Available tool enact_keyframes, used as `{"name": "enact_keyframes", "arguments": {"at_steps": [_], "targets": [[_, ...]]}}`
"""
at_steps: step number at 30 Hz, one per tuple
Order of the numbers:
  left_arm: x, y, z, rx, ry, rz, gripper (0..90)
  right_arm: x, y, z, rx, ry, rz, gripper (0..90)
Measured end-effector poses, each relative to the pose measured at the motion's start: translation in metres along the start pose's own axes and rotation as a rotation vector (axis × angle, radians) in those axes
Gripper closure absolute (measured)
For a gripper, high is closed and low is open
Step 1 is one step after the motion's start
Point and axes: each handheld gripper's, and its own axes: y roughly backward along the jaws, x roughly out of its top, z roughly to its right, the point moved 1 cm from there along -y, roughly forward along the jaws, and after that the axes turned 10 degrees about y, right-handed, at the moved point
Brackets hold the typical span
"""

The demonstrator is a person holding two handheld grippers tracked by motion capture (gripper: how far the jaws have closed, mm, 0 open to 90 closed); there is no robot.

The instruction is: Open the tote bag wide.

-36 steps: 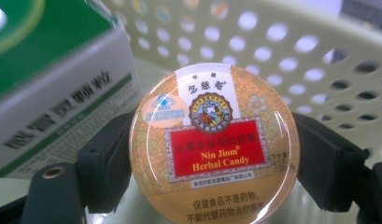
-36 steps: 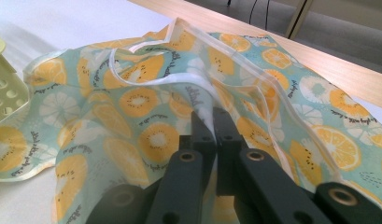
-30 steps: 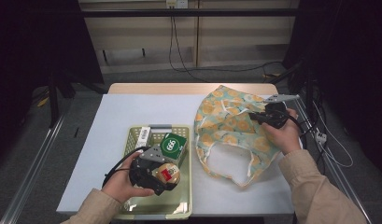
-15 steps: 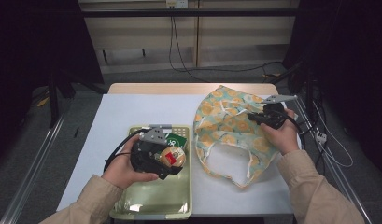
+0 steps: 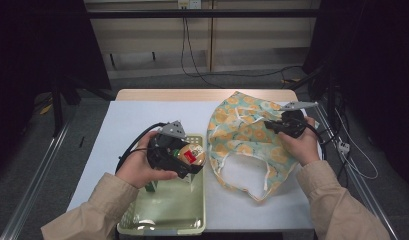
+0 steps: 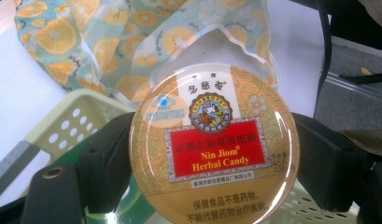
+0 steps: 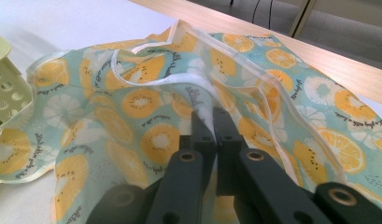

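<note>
1. One tin is in hand so far: our left tongs (image 5: 188,159) are clamped on the round Nin Jiom Herbal Candy tin (image 6: 214,140), one black jaw pressed against each side of it, with the label facing up.
2. We hold that tin in the air above the far right corner of the pale green basket (image 5: 164,220), just beside the near left edge of the citrus-print bag (image 5: 242,132).
3. Our right tongs (image 7: 212,119) are closed on a fold of the bag's fabric near its white-trimmed rim, pinching it and holding it up off the white desk (image 5: 127,120).
4. Done, as we judge it: the tin is picked and lifted clear of the basket, and the bag's edge is gripped and raised, so its mouth gapes towards the basket.
5. Left to do: carry the tin rightward across the short gap, pass it under the lifted rim into the bag, and let go.
6. We see something dark green low in the basket, under our left hand (image 5: 139,167), but cannot tell what it is, so more may remain to pack.
</note>
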Motion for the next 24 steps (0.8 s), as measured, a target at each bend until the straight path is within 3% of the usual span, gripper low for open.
{"name": "enact_keyframes", "arguments": {"at_steps": [13,24], "targets": [[0.027,0.013,0.002,0.007,-0.01,-0.009,20.5,0.0,-0.002,0.001,0.006,-0.001,-0.002,90.0],[0.036,0.014,0.018,-0.029,-0.022,0.0,20.6,-0.001,0.0,0.001,0.005,-0.001,0.0,90.0]]}}
